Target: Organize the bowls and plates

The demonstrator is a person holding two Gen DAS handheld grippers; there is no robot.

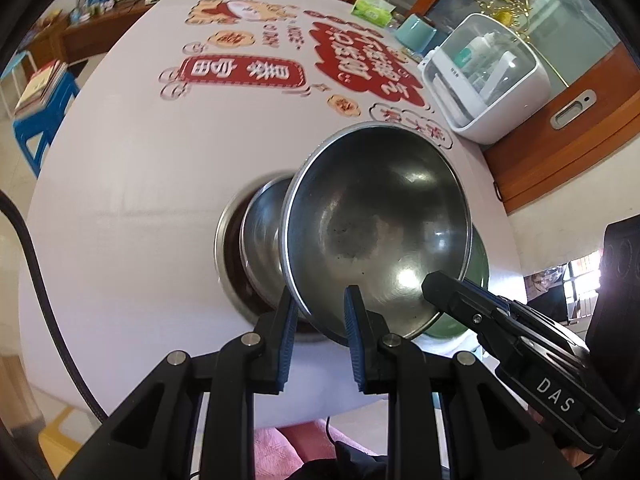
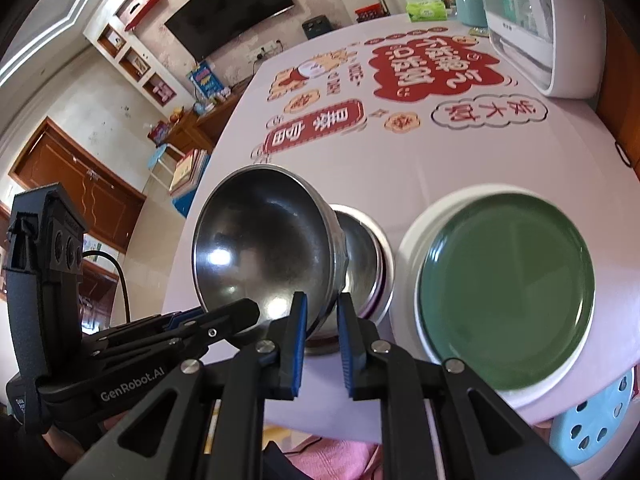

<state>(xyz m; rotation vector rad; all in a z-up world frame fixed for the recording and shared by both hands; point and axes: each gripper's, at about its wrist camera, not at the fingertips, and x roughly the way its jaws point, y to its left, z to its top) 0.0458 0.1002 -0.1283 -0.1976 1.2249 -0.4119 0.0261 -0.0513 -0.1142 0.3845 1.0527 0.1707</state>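
**Steel bowl carried to the stack, both grippers clamped on its rim**

White printed tablecloth point(image 2: 400, 168) covers the table. At its near edge a green plate point(image 2: 506, 284) already lies on a white plate point(image 2: 412, 240). Left of them a steel bowl point(image 1: 376, 224) hangs tilted over a second bowl point(image 1: 260, 232), not yet nested. Left gripper point(image 1: 320, 308) and right gripper point(image 2: 322, 312), both narrow, pinch its near rim.

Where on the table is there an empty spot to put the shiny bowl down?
Bare cloth lies left of the steel bowl, and between it and the red printed signs. The right side is crowded: green plate up front, white appliance and tissue box behind.
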